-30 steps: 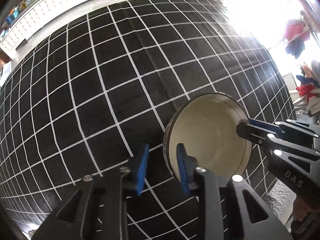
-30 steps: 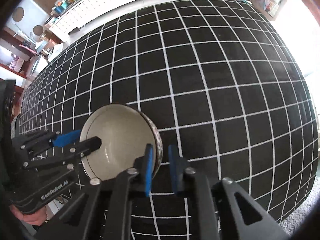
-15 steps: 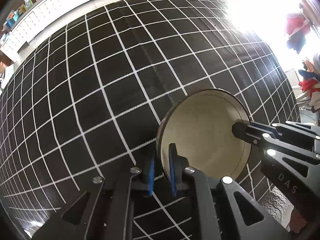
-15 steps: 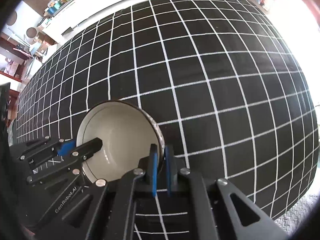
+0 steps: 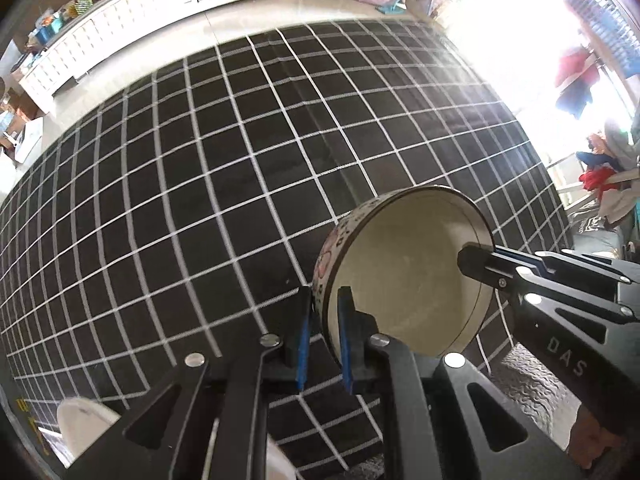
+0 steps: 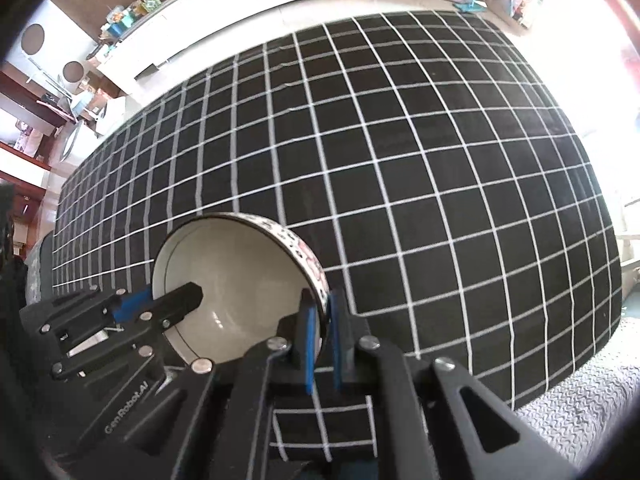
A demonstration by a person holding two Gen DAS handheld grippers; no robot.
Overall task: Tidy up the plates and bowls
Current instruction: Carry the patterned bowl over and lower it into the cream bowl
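Above the near right part of the checked table (image 5: pixel 248 184), a cream bowl (image 5: pixel 408 276) hangs tilted — stiff, glazed, likely slippery and breakable. The left gripper (image 5: pixel 323 336) and right gripper (image 6: pixel 320 340) each pinch opposite sides of its thin rim — the sensible hold.

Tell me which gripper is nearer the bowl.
Neither: both touch it. The left gripper pinches the bowl wall on one side of the rim; the right gripper pinches the opposite side, one finger inside and one outside each.
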